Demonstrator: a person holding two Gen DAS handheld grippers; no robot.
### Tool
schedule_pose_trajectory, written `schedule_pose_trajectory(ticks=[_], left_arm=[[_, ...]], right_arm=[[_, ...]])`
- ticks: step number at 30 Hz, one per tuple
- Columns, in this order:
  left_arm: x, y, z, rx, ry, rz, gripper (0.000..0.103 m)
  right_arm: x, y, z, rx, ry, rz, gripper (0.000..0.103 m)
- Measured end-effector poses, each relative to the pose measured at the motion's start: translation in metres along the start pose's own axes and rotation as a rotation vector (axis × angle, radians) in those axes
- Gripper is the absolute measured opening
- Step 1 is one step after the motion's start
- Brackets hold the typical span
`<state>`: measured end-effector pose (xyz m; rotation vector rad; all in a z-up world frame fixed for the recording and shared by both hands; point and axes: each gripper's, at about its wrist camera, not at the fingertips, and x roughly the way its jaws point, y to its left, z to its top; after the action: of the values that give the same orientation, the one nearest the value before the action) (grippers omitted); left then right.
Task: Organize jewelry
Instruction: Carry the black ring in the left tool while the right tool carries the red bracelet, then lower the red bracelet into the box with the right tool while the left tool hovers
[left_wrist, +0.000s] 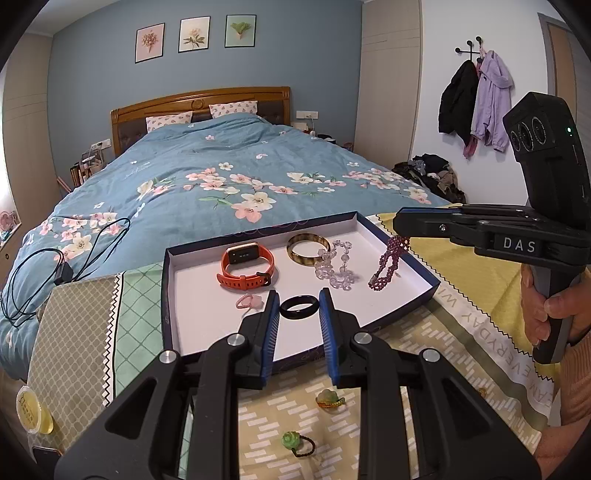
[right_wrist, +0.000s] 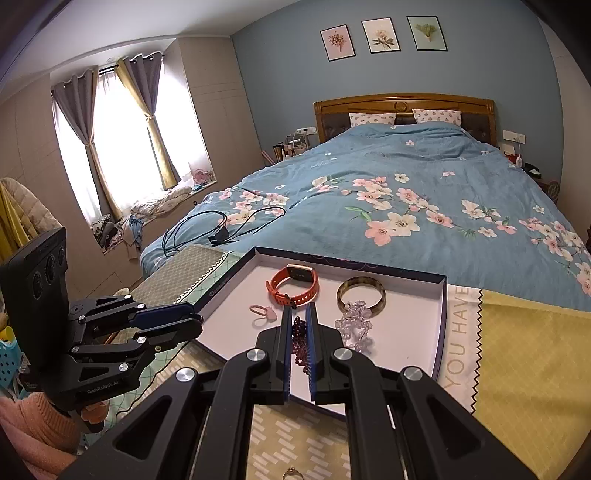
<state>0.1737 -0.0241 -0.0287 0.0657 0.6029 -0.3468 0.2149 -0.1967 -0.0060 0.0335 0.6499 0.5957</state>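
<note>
A shallow white-lined box (left_wrist: 192, 284) (right_wrist: 441, 325) lies on the cloth-covered table. In it are an orange smartwatch (left_wrist: 246, 265) (right_wrist: 293, 285), an amber bangle (left_wrist: 308, 248) (right_wrist: 361, 294), a clear crystal bracelet (left_wrist: 334, 269) (right_wrist: 355, 326) and a pink ring (left_wrist: 248, 301) (right_wrist: 263, 311). My left gripper (left_wrist: 298, 306) is shut on a black bangle (left_wrist: 299, 307), held over the box's near part. My right gripper (right_wrist: 297, 317) is shut on a purple bead bracelet (right_wrist: 300, 341) (left_wrist: 388, 264), which hangs down into the box's right side.
Two green flower rings (left_wrist: 329, 399) (left_wrist: 297, 442) and a small ring (right_wrist: 291, 472) lie on the patterned cloth (left_wrist: 424, 354) in front of the box. A bed with a blue floral duvet (left_wrist: 221, 173) and black cables (left_wrist: 55, 266) is behind. A yellow round container (left_wrist: 31, 410) sits at the left.
</note>
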Motion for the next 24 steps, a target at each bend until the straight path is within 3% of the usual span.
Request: schedule_pose_trajectory(ticks=[24], left_arm=[[0.021, 0.006, 0.010, 0.012, 0.020, 0.030, 0.022]], right_arm=[[0.021, -0.015, 0.008, 0.044, 0.018, -0.003, 0.006]])
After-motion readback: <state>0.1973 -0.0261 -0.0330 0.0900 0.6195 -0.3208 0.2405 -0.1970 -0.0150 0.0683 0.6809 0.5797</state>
